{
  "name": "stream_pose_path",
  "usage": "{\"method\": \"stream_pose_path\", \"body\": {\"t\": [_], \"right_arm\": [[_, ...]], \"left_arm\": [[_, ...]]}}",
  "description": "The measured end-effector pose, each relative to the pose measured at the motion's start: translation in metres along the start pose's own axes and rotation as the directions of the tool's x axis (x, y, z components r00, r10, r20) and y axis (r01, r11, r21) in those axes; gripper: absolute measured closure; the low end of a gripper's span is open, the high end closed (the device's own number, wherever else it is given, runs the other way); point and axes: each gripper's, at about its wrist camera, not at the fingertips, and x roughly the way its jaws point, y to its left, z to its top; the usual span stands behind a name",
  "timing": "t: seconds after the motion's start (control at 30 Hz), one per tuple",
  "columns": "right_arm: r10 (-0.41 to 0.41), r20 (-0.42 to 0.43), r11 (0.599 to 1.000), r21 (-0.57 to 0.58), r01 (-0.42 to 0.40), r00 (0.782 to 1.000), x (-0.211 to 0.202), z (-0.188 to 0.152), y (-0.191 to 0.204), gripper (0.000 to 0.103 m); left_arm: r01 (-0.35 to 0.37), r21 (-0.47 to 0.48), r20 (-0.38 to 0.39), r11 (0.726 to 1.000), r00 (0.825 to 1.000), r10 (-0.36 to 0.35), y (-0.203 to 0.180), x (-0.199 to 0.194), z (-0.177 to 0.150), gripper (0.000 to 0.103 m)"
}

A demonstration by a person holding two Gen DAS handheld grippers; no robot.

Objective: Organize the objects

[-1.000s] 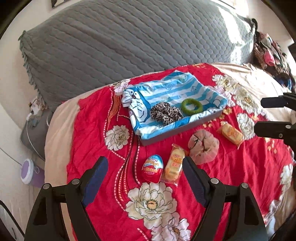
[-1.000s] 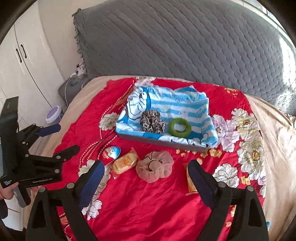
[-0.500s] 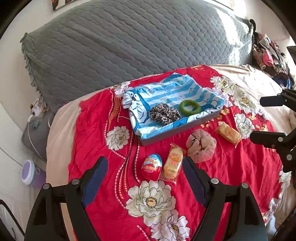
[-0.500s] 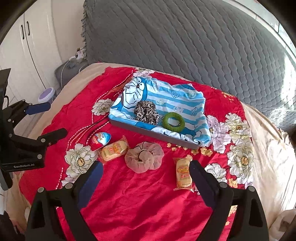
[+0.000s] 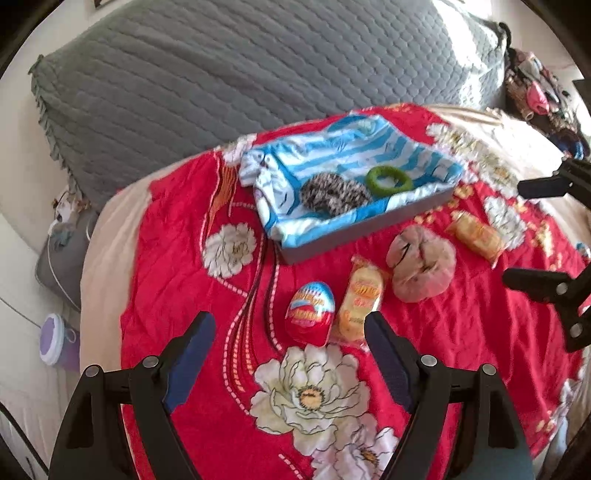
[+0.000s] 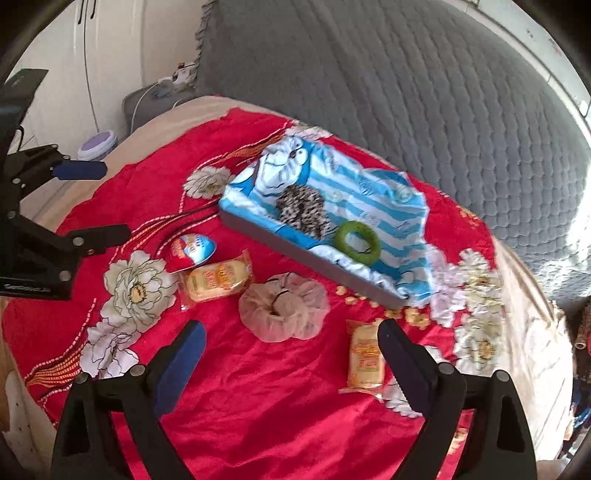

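Two hair scrunchies, two wrapped cakes [image 5: 360, 299] [image 6: 365, 356], one chocolate egg [image 5: 310, 314] and one green ring [image 5: 388, 180] are lying around a tray [image 5: 364, 227] on a red blanket [image 5: 177, 266]. The left gripper [image 5: 290, 332] is hovering wide open and empty just before the egg. The right gripper [image 6: 290, 338] is hovering likewise before the pink scrunchie [image 6: 284, 310].

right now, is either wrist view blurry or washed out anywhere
Left wrist view: leopard scrunchie and striped tray smeared, glare on the grey quilt top right. Right wrist view: the same softness, plus sunlight bleaching the quilt's right edge.
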Motion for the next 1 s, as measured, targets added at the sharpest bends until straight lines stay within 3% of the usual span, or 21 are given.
{"method": "stream_pose_path", "body": {"t": [0.47, 0.67, 1.0], "right_arm": [[-0.035, -0.012, 0.999, 0.021, 0.035, 0.999, 0.040, 0.004, -0.016, 0.009], [-0.006, -0.032, 1.000, 0.019, 0.006, 0.999, 0.061, 0.003, -0.011, 0.009], [0.001, -0.058, 1.000, 0.029, 0.001, 0.998, 0.085, -0.001, -0.016, 0.009]], "left_arm": [[0.026, 0.031, -0.048, 0.999, 0.999, -0.025, -0.005, 0.052, -0.004, 0.019], [0.079, 0.000, -0.101, 0.997, 0.992, -0.079, -0.002, 0.072, -0.007, 0.019], [0.072, -0.003, -0.129, 0.997, 0.989, -0.072, -0.002, 0.098, -0.011, 0.019]]}}
